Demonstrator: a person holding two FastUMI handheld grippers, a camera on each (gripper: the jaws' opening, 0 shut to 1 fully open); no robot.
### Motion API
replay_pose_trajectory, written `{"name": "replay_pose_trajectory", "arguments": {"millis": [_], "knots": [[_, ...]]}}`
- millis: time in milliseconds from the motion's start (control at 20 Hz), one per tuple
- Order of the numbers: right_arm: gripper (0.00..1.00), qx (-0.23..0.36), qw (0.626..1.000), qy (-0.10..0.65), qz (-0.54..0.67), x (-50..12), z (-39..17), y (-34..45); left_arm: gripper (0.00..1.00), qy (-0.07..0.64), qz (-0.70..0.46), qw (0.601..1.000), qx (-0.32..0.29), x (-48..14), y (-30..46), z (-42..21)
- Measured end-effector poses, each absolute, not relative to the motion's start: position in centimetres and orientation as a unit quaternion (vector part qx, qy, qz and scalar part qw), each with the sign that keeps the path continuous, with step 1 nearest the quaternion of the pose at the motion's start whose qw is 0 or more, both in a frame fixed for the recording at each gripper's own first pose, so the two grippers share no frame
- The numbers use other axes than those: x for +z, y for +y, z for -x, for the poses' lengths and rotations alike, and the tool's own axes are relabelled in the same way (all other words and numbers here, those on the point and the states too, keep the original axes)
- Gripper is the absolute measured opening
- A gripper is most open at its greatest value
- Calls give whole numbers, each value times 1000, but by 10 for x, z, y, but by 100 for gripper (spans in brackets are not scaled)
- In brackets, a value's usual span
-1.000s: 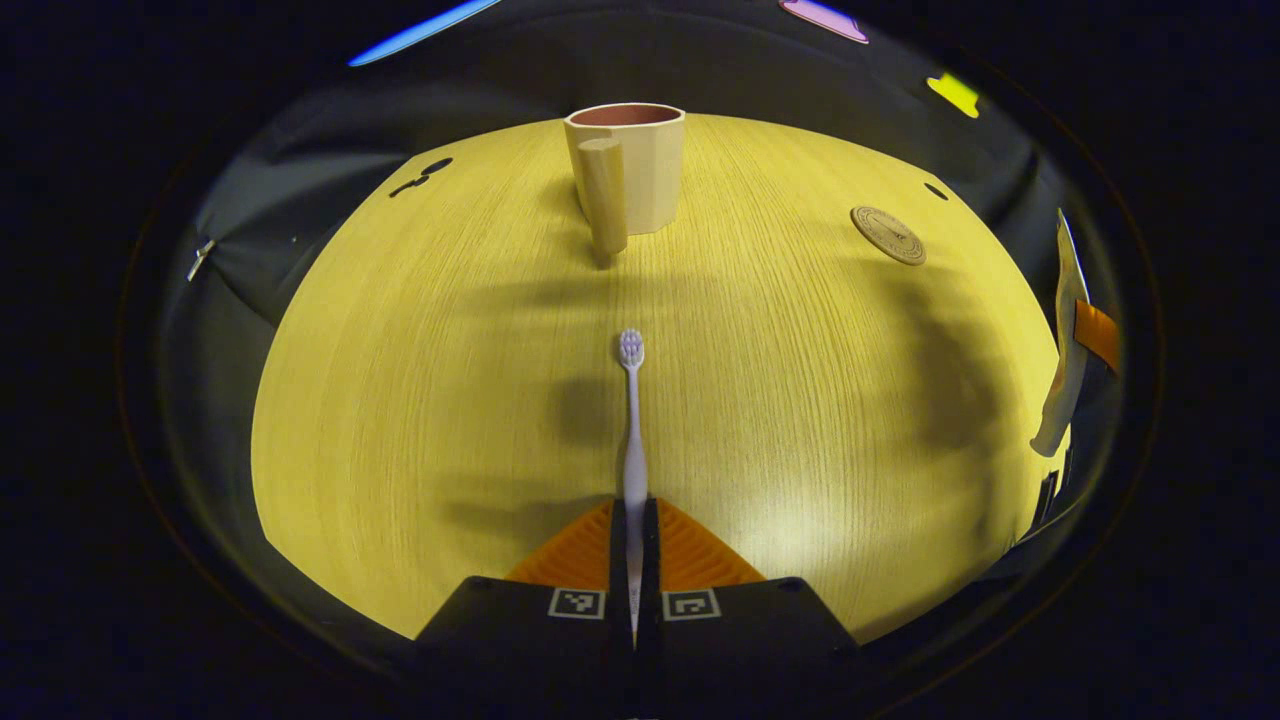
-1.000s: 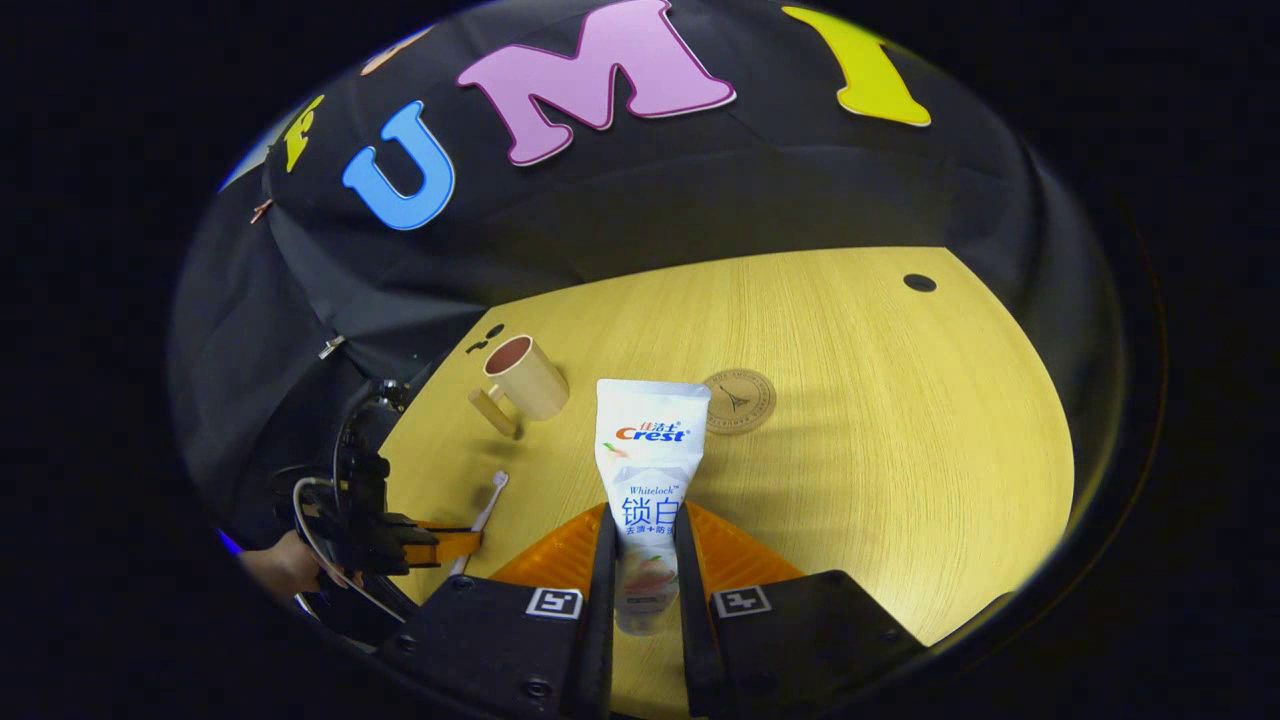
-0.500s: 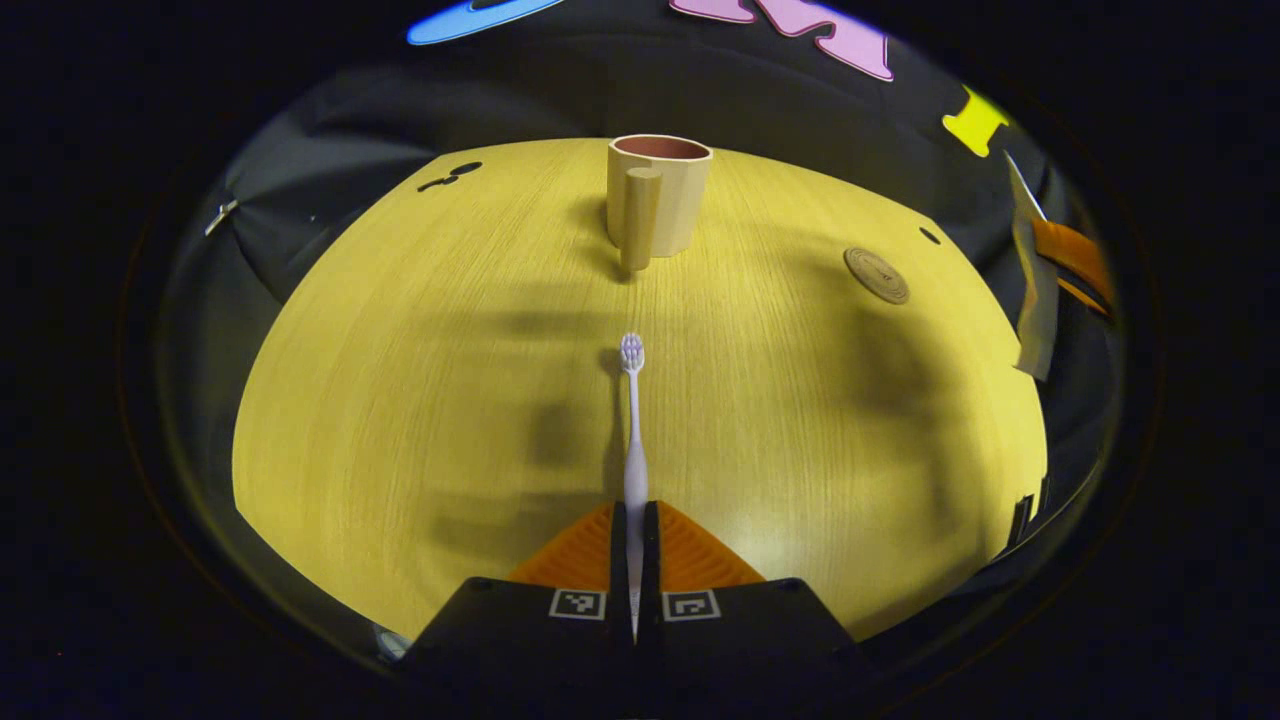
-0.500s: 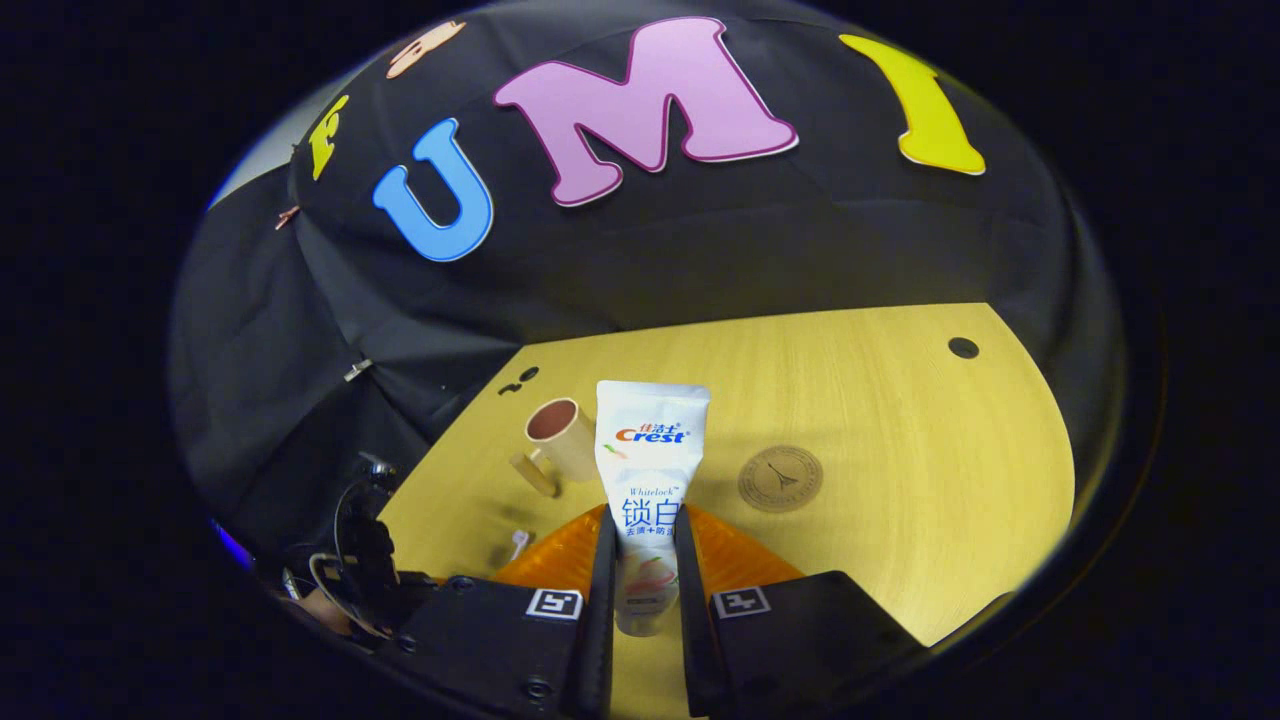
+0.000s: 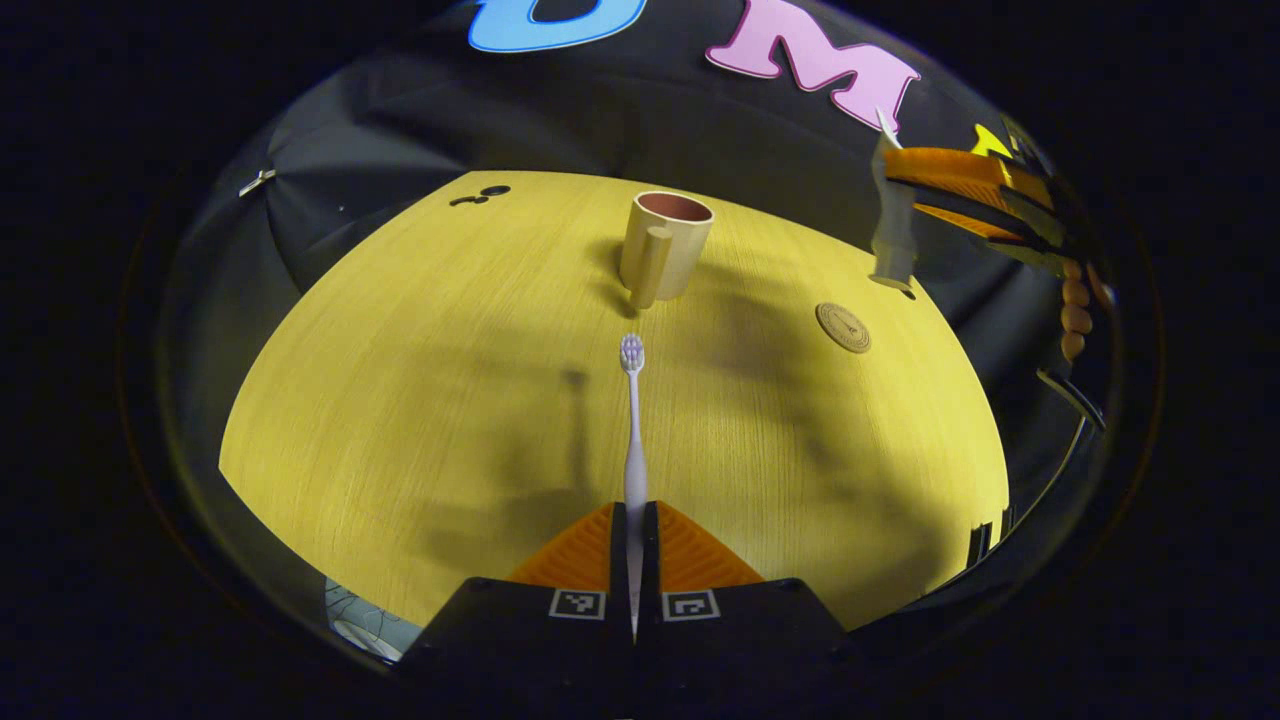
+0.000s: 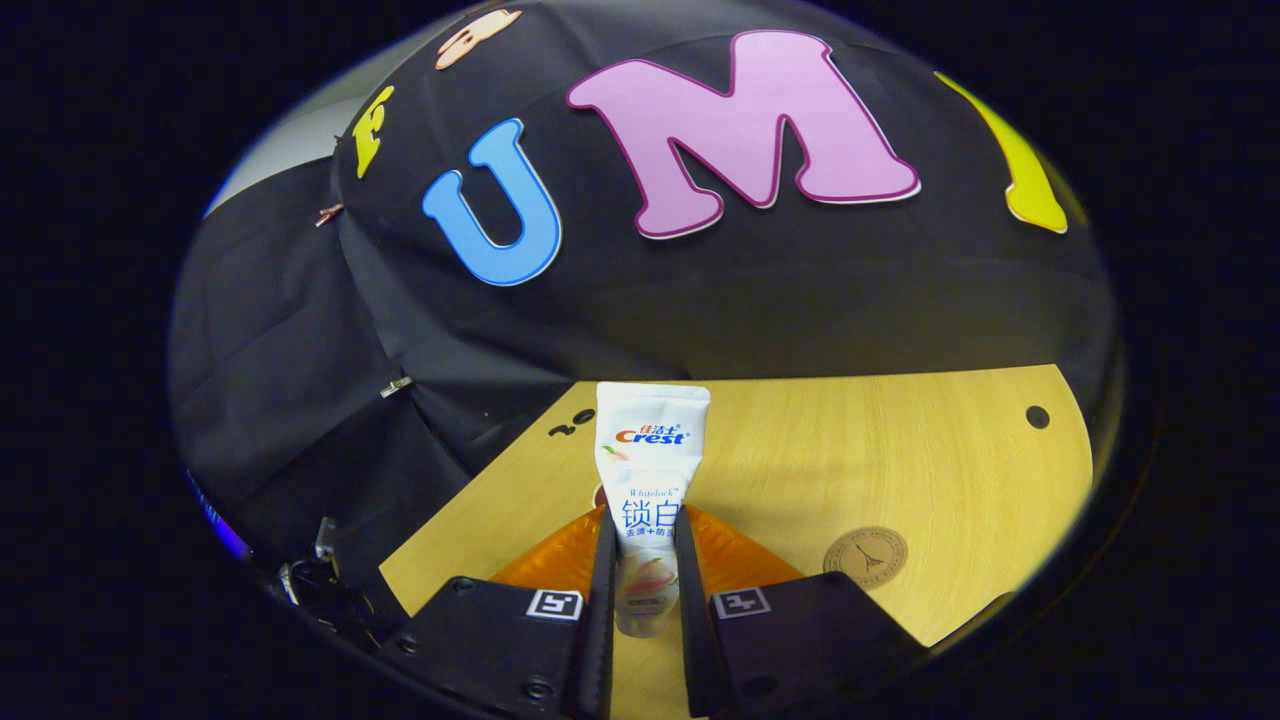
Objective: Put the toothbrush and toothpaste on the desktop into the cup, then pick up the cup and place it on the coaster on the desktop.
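From my remote station, the wooden desktop (image 5: pixel 420 400) spreads out ahead of and below my left gripper (image 5: pixel 634 520), lit pale yellow and crossed by soft shadows; in the right gripper view the same desktop (image 6: pixel 900 460) lies low ahead of my right gripper (image 6: pixel 645 560), beneath the dark cloth wall (image 6: pixel 300 330). The cup (image 5: pixel 664 247), beige with a reddish inside, stands upright on the desktop straight ahead of the left gripper, well apart from it, its handle turned toward the camera. The toothpaste (image 6: pixel 650 480), a white tube, is clamped between the right gripper's two fingers, which close on its lower part, and it stands up forward along them, clear of the desktop; in the left gripper view that tube (image 5: pixel 893 230) hangs from the right gripper (image 5: pixel 950 185) high to the far right, above the desktop. The toothbrush (image 5: pixel 633 430) is pinched by its handle between the left gripper's nearly closed fingers, bristled head pointing forward toward the cup, held above the desktop. The coaster (image 5: pixel 842 327), a round brown disc, lies flat ahead and to the right of the left gripper; it sits just right of the right gripper's fingers (image 6: pixel 866 557).
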State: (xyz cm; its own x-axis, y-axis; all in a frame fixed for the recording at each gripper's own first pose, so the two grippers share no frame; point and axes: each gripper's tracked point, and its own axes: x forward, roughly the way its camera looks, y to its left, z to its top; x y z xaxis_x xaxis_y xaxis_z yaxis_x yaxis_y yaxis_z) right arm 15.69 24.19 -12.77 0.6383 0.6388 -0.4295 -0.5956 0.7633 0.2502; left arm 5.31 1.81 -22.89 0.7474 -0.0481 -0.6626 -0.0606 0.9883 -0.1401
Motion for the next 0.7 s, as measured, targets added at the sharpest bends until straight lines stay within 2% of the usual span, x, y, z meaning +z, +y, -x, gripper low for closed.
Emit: {"name": "replay_pose_trajectory", "arguments": {"millis": [300,700], "knots": [[32,361,899,239,-60,-125,-188,296,6,317,171,933,8,-194,21,-45],[32,385,897,213,-47,-152,-220,365,6,266,154,951,25,-143,41,-49]]}}
